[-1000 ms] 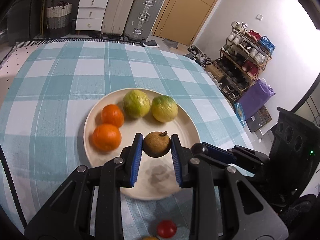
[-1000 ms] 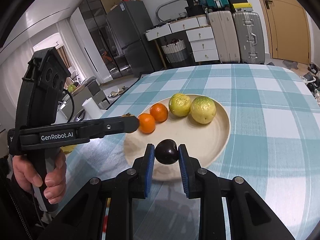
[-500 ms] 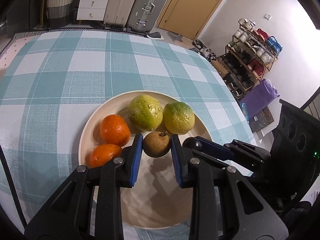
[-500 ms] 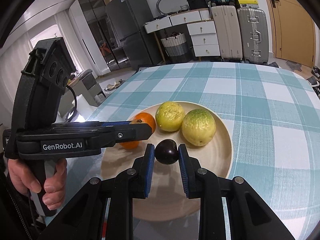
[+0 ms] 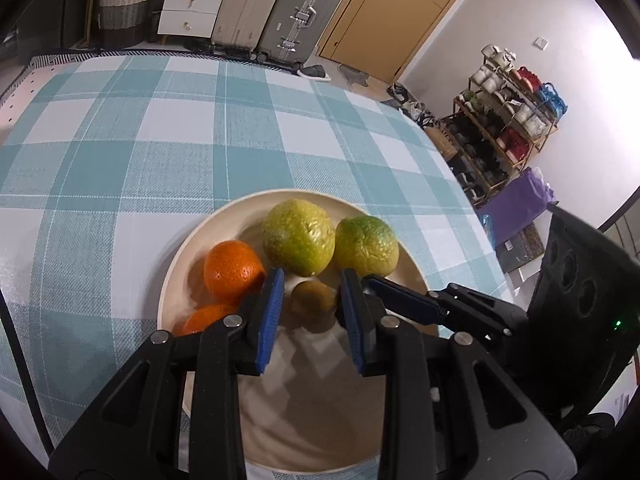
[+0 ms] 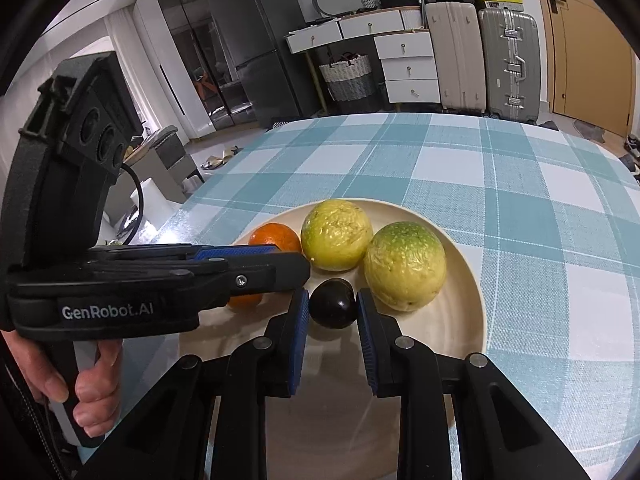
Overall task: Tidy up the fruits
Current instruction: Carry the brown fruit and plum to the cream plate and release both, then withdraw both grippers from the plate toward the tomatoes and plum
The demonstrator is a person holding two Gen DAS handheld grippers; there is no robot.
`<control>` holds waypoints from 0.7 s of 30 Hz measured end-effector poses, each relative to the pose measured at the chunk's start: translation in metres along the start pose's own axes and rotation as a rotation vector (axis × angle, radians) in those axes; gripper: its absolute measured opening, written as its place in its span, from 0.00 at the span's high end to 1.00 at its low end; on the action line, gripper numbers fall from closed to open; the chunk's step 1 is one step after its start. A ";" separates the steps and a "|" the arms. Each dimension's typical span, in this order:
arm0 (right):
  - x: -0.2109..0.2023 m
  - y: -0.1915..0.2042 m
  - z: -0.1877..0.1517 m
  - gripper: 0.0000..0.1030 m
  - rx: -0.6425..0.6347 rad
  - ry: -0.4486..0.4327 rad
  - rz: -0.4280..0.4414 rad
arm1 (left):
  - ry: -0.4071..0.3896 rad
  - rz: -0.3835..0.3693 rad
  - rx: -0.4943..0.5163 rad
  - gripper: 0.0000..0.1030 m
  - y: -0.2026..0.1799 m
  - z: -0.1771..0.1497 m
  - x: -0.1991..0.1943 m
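Low in the centre of the left wrist view, the left gripper (image 5: 312, 304) has its blue-padded jaws apart, with a small brown fruit (image 5: 313, 297) lying between them on the cream plate (image 5: 188, 248); gaps show on both sides, so it looks released rather than held. In the right wrist view, the right gripper (image 6: 333, 312) sits at lower centre with its jaws also apart around a dark purple plum (image 6: 333, 303), which appears to rest on the plate with a sliver of space at each pad. Both small fruits are probably light, firm and round, so they could roll on the smooth plate once the pads draw away; the plum's glossy skin looks slippery and is best taken across its widest middle, while the brown fruit's matte skin should grip more easily. Just beyond, at mid-frame of the left view, stand two oranges (image 5: 233, 271) to the left and two larger yellow-green fruits (image 5: 298, 237), wrinkled and likely a little soft, touching one another. Farther up, the teal checked tablecloth (image 5: 160, 140) spreads away to suitcases (image 5: 296, 12) and a white drawer unit (image 5: 192, 0) at the top of the frame.
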State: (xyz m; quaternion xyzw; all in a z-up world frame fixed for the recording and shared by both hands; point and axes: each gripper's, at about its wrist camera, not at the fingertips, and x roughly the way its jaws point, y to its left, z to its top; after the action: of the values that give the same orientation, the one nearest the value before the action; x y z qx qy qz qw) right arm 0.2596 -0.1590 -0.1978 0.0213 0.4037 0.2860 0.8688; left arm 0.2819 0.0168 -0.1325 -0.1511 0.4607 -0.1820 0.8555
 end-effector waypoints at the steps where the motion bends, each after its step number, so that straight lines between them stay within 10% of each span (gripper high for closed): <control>1: 0.000 0.000 0.001 0.74 0.001 -0.002 -0.001 | -0.004 -0.003 0.000 0.75 -0.001 0.000 -0.002; 11: -0.027 0.002 -0.004 0.37 -0.008 -0.094 -0.007 | -0.050 -0.001 0.009 0.74 -0.011 -0.009 -0.030; 21: -0.054 -0.001 -0.020 0.29 0.035 -0.126 -0.028 | -0.062 0.045 0.046 0.67 -0.023 -0.036 -0.053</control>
State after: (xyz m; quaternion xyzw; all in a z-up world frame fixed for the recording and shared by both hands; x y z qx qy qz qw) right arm 0.2183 -0.1914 -0.1739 0.0488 0.3534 0.2647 0.8959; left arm 0.2201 0.0169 -0.1029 -0.1263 0.4329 -0.1684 0.8765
